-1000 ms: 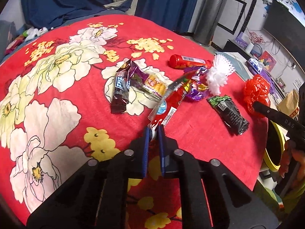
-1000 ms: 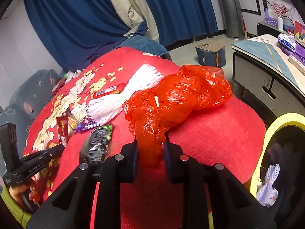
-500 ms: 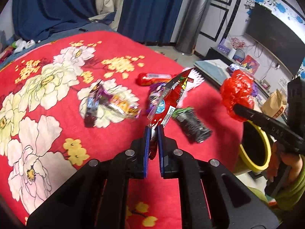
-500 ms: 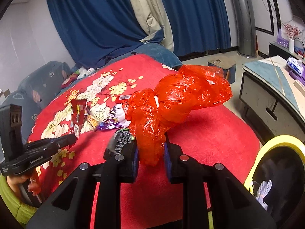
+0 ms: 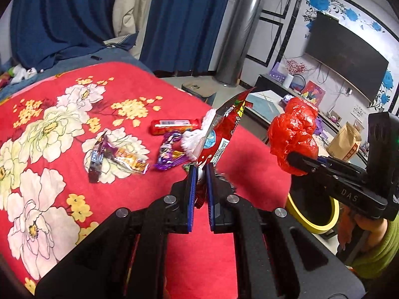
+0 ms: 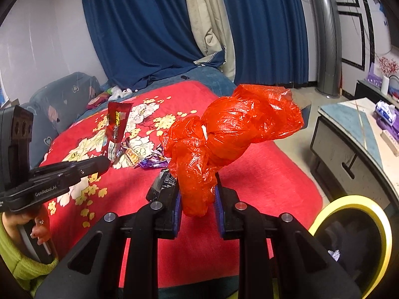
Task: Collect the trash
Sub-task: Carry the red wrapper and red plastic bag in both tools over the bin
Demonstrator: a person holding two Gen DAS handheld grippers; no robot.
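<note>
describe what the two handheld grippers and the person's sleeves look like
Both the left gripper and the right gripper are matte black plastic with blue finger pads and silver screws. One body reads GenRobot.AI, the other DAS. The sleeves are lime green; the fingernails look red.

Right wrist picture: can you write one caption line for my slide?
Right gripper lifts a crumpled red plastic bag above the flowered red cloth, near a yellow-rimmed bin.

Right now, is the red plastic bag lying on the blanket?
No, the right tool holds the red plastic bag up above the blanket.
</note>
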